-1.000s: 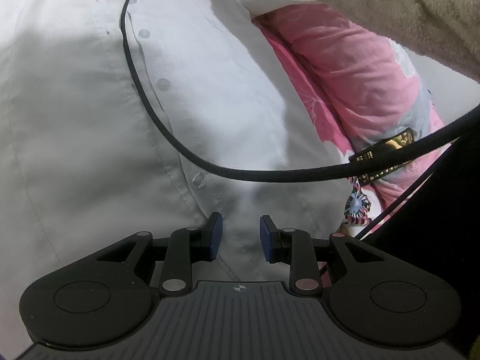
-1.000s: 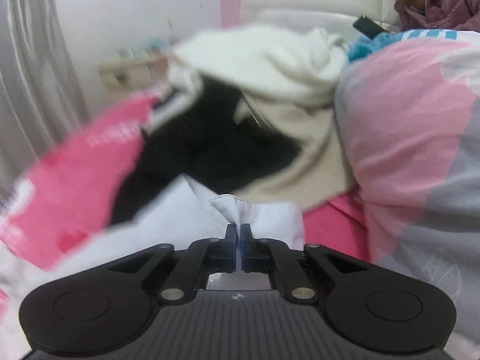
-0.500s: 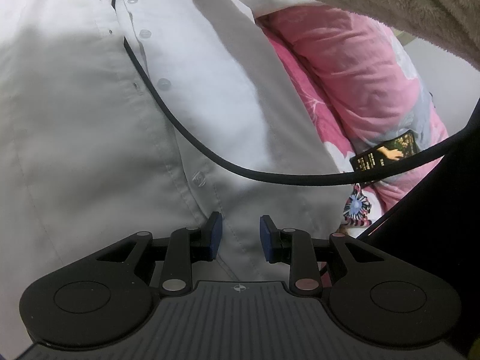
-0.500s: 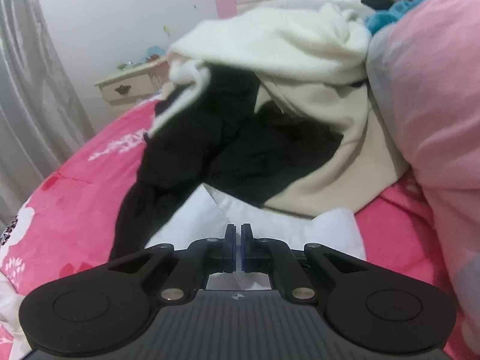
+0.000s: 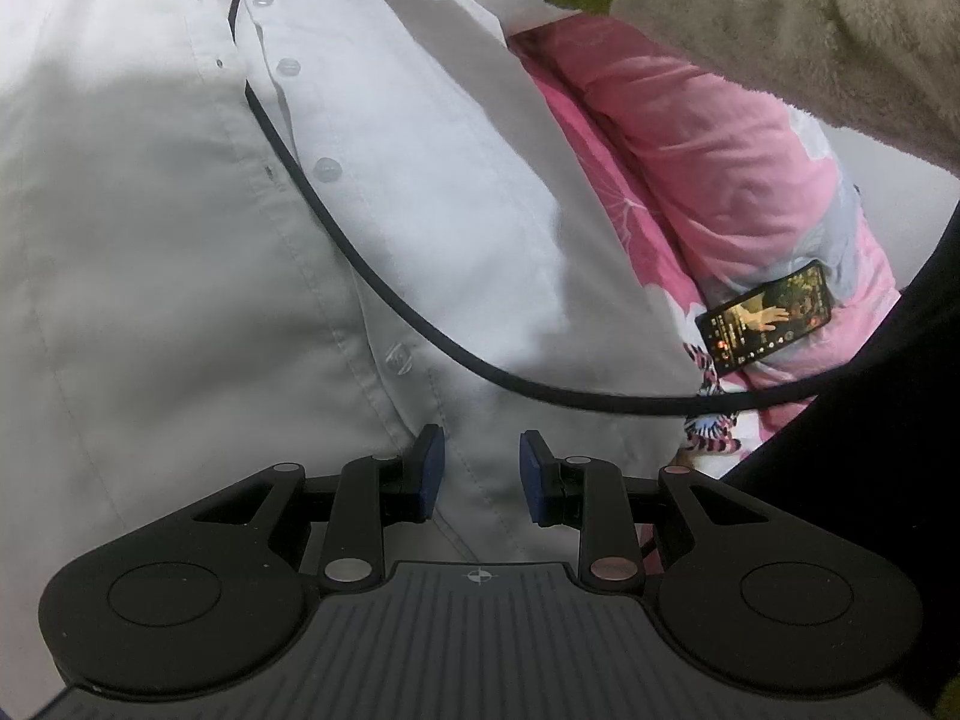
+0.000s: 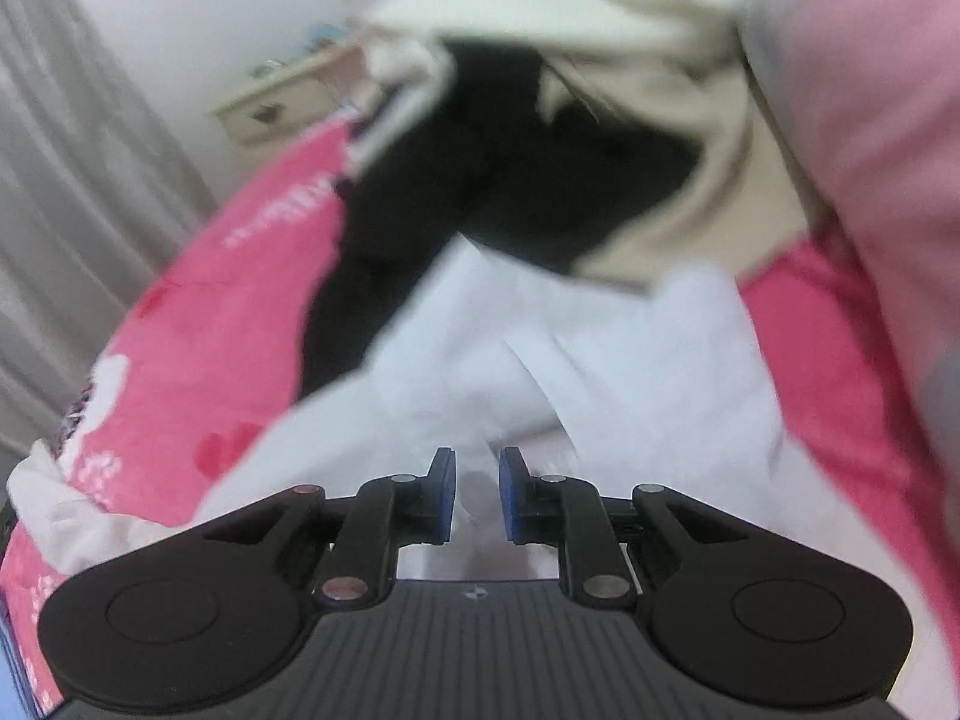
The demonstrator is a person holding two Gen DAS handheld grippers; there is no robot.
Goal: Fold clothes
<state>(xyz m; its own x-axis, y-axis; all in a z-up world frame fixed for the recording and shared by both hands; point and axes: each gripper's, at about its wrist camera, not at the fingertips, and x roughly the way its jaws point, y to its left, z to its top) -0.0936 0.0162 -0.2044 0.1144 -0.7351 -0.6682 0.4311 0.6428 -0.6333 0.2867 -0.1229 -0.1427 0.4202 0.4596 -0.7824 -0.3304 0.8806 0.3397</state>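
Right claw [image 6: 475, 495]: since half a second ago we have parted our pads and let go of the white shirt [image 6: 606, 372].
Left claw [image 5: 477, 477]: we hold it open, empty, over the shirt's button placket [image 5: 360, 228].
Shirt: spread on the pink bed [image 6: 198, 324].
Cable [image 5: 372, 276]: draped across the shirt.

smooth matt white cotton shirt [image 5: 180, 276], clear glossy plastic buttons [image 5: 328, 168], fuzzy beige fleece sleeve [image 5: 798, 12], glossy phone screen [image 5: 768, 315]
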